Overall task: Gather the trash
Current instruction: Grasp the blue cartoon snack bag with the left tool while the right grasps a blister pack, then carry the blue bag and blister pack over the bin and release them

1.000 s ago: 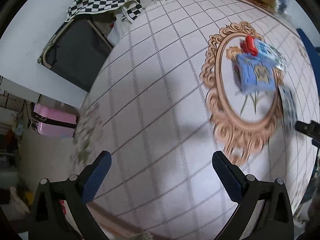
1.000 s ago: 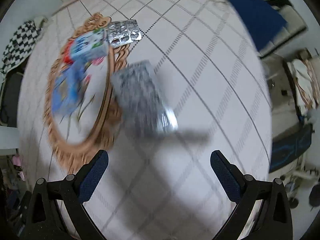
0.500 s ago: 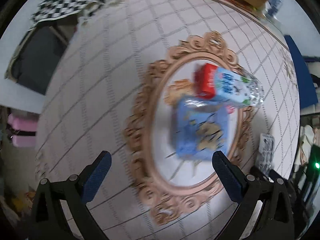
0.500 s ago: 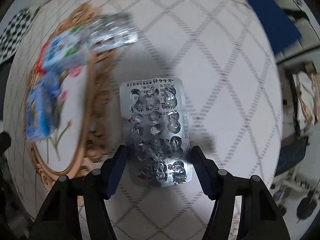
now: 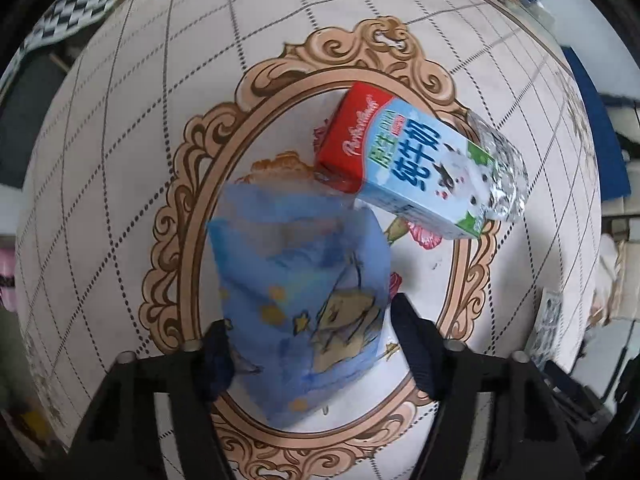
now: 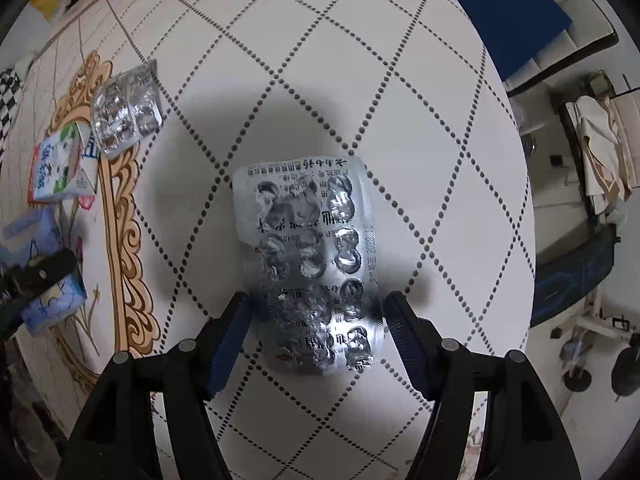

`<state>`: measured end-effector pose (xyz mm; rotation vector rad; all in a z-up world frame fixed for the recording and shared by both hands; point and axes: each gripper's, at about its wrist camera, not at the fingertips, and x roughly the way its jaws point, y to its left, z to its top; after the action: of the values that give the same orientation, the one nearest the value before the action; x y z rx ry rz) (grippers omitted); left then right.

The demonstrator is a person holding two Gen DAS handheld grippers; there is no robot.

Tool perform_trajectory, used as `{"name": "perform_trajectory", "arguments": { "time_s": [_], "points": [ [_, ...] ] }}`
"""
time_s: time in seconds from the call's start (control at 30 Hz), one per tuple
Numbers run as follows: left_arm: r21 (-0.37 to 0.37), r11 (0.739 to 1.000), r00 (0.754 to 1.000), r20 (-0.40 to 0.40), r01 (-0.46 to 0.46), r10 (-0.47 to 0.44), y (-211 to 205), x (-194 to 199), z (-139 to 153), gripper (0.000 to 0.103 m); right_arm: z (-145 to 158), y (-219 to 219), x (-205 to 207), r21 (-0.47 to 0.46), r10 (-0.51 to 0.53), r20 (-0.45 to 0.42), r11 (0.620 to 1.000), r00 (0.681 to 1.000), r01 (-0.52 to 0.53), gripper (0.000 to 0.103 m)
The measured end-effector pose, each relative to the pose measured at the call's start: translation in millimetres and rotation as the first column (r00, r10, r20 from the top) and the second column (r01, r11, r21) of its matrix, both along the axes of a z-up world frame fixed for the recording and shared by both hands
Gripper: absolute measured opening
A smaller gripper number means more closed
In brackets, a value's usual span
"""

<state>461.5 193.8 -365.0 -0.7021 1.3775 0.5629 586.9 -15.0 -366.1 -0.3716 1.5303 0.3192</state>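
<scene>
In the left wrist view, my left gripper (image 5: pixel 308 340) is shut on a crumpled blue packet (image 5: pixel 296 280) that lies inside the ornate oval print of the tablecloth. A red and blue milk carton (image 5: pixel 404 160) lies just beyond it, with a small silver blister pack (image 5: pixel 502 176) at its far end. In the right wrist view, my right gripper (image 6: pixel 316 328) has its jaws narrowed on both long edges of a large empty silver blister pack (image 6: pixel 308 256) lying flat on the cloth. The carton (image 6: pixel 60 168), the small blister pack (image 6: pixel 124 112) and the blue packet (image 6: pixel 48 276) show at the left.
The round table (image 6: pixel 360 80) has a white checked cloth. A blue chair seat (image 6: pixel 500 8) stands beyond its far right edge. Checkered fabric (image 5: pixel 80 4) lies off the table's far left. Floor clutter (image 6: pixel 600 152) is on the right.
Both grippers came down onto the table and narrowed from wide open: the left one has closed on the blue packet, the right one has closed in around the large blister pack.
</scene>
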Motion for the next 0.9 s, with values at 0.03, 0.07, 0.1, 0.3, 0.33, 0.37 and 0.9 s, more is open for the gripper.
{"name": "perform_trajectory", "arguments": {
  "time_s": [0.03,0.07,0.1,0.3,0.33,0.37,0.9],
  "points": [
    [0.013,1.0,1.0,0.001,0.013,-0.013,-3.4,-1.0,1.7,0.041,-2.5,-0.4,4.7,0.0,-0.003,0.003,1.0,1.0,0.003,0.071],
    [0.014,1.0,1.0,0.01,0.025,-0.025,-6.7,-2.6,3.9,0.038,-3.2,-0.5,7.6,0.003,-0.007,0.002,1.0,1.0,0.007,0.071],
    [0.016,0.999,0.999,0.012,0.032,-0.032,-9.1,-4.5,6.3,0.037,-0.7,-3.2,10.3,0.003,-0.001,0.004,1.0,1.0,0.001,0.07],
    [0.089,0.993,0.997,0.031,0.071,-0.074,-35.3,-24.5,31.0,0.036,12.2,-4.6,-18.6,0.022,0.037,0.024,0.999,0.999,-0.038,0.066],
    [0.102,0.992,0.996,0.034,0.074,-0.077,-38.2,-29.4,35.2,0.036,13.8,-6.2,-25.3,0.027,0.043,0.032,0.999,0.999,-0.043,0.066],
    [0.118,0.99,0.996,0.039,0.08,-0.085,-42.6,-37.2,41.2,0.036,17.5,-6.3,-29.7,0.036,0.052,0.042,0.998,0.998,-0.053,0.066],
    [0.233,0.964,0.98,0.12,0.126,-0.157,-71.8,-149.9,112.3,0.036,105.9,-40.3,-168.1,0.199,0.15,0.164,0.963,0.975,-0.181,0.066]
  ]
}}
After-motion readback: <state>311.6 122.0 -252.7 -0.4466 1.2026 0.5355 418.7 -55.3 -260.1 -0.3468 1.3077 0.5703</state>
